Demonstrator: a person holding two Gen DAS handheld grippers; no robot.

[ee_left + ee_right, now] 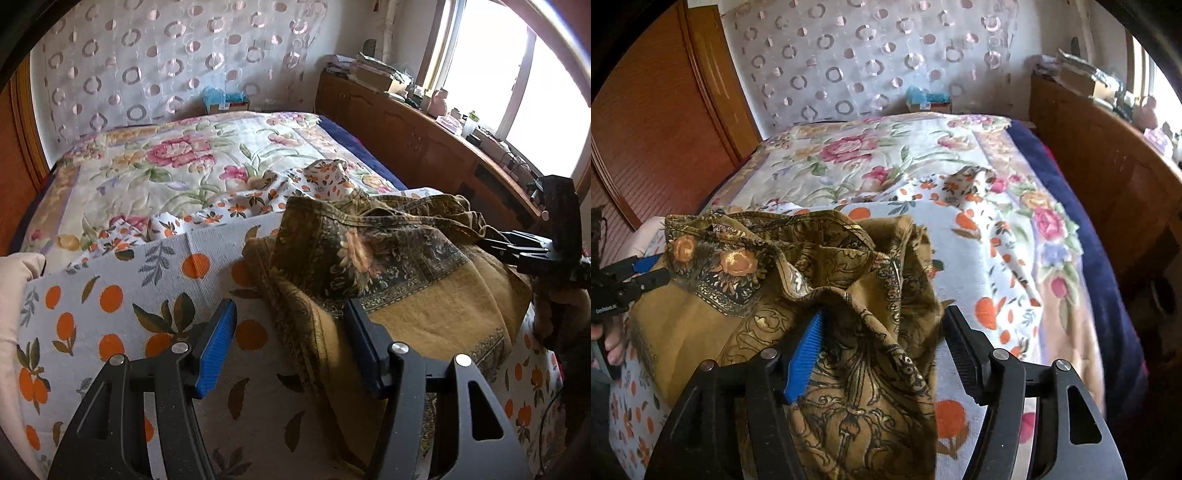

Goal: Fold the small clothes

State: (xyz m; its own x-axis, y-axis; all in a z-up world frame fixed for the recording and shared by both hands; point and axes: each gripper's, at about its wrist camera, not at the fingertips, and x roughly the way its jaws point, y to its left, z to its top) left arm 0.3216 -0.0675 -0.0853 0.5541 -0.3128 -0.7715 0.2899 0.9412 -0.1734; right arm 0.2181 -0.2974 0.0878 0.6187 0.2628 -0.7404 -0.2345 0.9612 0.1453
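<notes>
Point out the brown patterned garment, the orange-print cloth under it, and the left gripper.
brown patterned garment [849, 369]: right wrist view, on its scrollwork fabric.
orange-print cloth [110, 295]: left wrist view, on its flat part.
left gripper [290, 345]: left wrist view, midway between its fingertips.

Left gripper [290, 347] low, pointing forward, jaws wide apart, nothing between pads. Right gripper [882, 354] also spread wide, at same height, just beside left gripper.
</notes>
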